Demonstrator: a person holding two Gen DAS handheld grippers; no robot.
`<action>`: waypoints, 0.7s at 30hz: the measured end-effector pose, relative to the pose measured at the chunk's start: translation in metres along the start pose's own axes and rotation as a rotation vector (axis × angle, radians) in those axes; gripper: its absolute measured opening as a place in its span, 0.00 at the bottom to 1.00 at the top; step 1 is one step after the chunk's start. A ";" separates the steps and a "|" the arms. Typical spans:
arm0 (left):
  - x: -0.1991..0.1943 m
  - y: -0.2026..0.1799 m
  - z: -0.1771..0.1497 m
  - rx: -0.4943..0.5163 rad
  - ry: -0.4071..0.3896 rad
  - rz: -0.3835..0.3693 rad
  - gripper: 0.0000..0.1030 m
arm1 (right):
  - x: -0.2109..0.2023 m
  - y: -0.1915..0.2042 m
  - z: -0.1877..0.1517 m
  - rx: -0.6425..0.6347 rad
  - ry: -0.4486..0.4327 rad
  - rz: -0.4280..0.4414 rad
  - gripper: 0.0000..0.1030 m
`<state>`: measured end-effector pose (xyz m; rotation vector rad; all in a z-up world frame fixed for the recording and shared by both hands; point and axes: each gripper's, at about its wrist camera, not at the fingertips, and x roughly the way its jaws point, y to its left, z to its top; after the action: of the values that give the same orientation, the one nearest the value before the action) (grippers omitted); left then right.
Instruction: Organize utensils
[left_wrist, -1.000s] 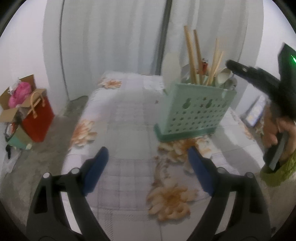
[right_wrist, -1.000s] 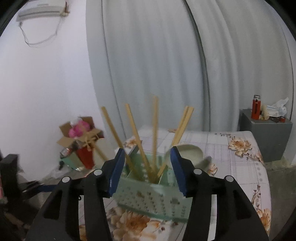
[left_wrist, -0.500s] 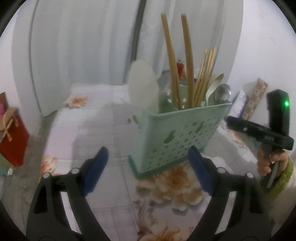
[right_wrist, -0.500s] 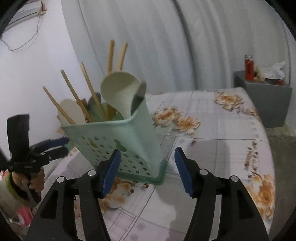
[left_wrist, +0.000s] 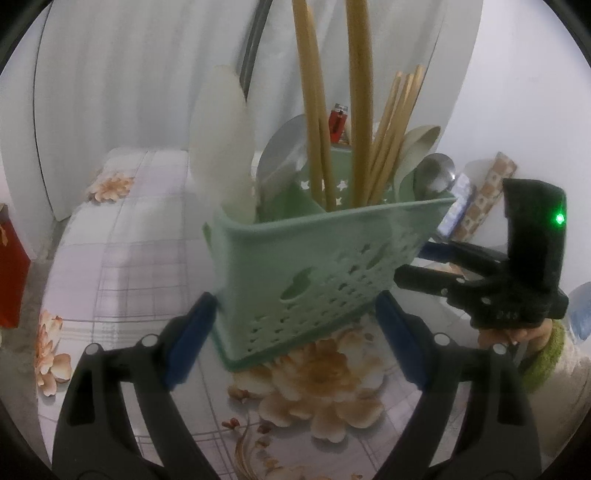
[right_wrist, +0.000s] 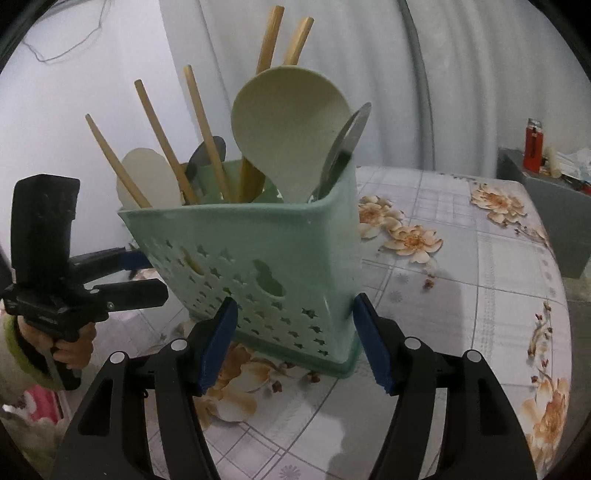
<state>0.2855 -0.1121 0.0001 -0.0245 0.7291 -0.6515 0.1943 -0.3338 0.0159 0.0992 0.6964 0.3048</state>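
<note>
A mint-green perforated utensil basket (left_wrist: 295, 266) (right_wrist: 258, 240) stands on the flowered tablecloth. It holds bamboo chopsticks (left_wrist: 314, 110) (right_wrist: 162, 144), a white paddle (left_wrist: 221, 147) (right_wrist: 147, 177), a cream ladle (right_wrist: 288, 129) and a metal spoon (left_wrist: 436, 173). My left gripper (left_wrist: 295, 332) is open, its blue pads flanking the basket's lower corner. In the right wrist view the left gripper (right_wrist: 147, 275) reaches the basket's left side. My right gripper (right_wrist: 293, 314) has its jaws opening around the basket's lower front, with no pad seen pressing on it. The left wrist view shows the right gripper (left_wrist: 413, 264) at the basket's right end.
The table (right_wrist: 461, 295) extends right and back, with white curtains behind it. A grey cabinet (right_wrist: 554, 206) with a red lighter (right_wrist: 532, 147) stands at the far right. A red bag (left_wrist: 11, 277) sits on the floor at the left. Patterned rolls (left_wrist: 487, 192) lean by the wall.
Both grippers have closed in on the basket from opposite sides and sunk lower. The right gripper's jaws have spread wider. The basket now fills both views between the fingertips.
</note>
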 end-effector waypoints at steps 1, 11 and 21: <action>0.000 0.001 0.001 -0.007 0.000 -0.001 0.81 | -0.001 0.003 -0.001 0.004 0.005 -0.009 0.62; -0.034 -0.003 -0.022 -0.069 0.015 -0.019 0.81 | -0.028 0.050 -0.026 0.010 0.066 -0.087 0.62; -0.083 -0.025 -0.065 -0.082 0.004 -0.044 0.81 | -0.065 0.083 -0.061 0.075 0.077 -0.117 0.62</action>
<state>0.1850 -0.0728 0.0072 -0.1154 0.7606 -0.6636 0.0873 -0.2755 0.0252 0.1186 0.7866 0.1713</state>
